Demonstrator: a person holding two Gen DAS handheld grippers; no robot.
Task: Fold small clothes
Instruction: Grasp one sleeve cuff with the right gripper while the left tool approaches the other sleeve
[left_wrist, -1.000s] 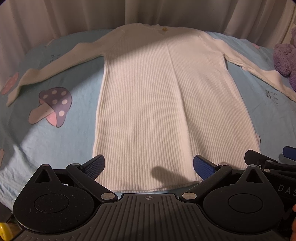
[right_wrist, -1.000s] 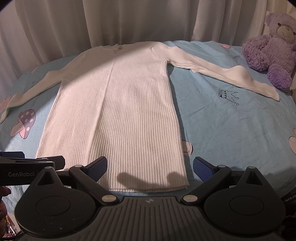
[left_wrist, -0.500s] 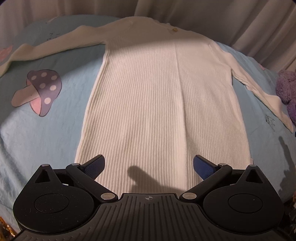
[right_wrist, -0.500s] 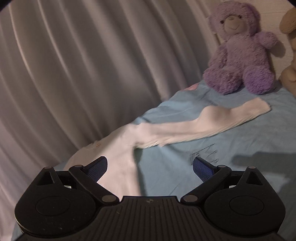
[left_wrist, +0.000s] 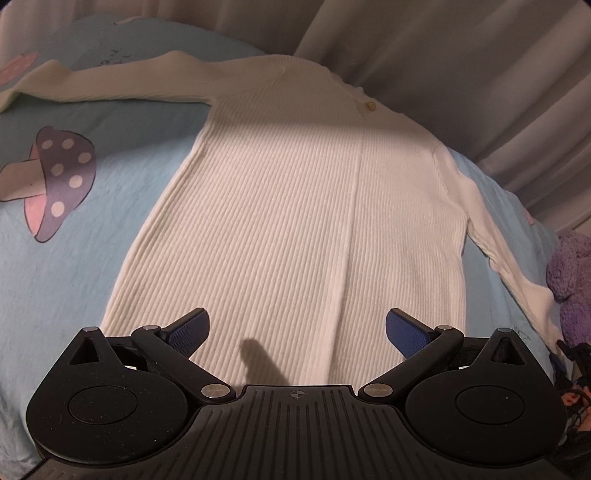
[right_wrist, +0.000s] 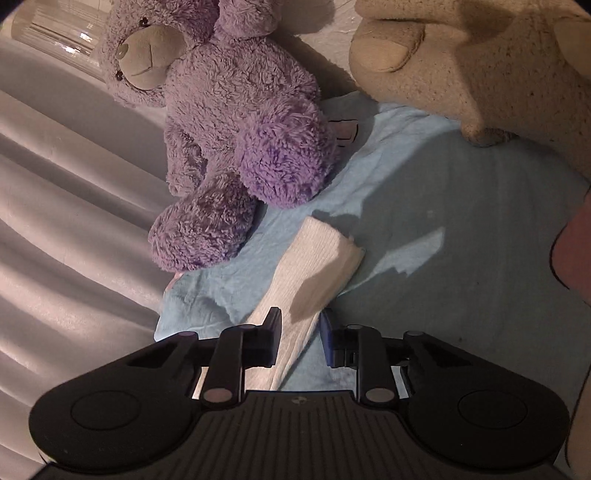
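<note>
Right gripper (right_wrist: 298, 334) closing around sleeve (right_wrist: 317, 258) (perhaps touching).

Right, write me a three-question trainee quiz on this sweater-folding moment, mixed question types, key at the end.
1. True or false: the left gripper is clamped on the sweater's hem.
2. Which part of the white ribbed sweater lies between the right gripper's fingers? A) collar B) sleeve C) hem
3. Fill in: the soft toy nearest the sleeve cuff is coloured ____.

Key
1. False: its jaws stand wide apart above the lower body of the sweater, gripping nothing.
2. B: the sleeve runs between the jaws, which are closing on it.
3. Purple: the purple teddy bear sits on the blue sheet beside the cuff.
</note>
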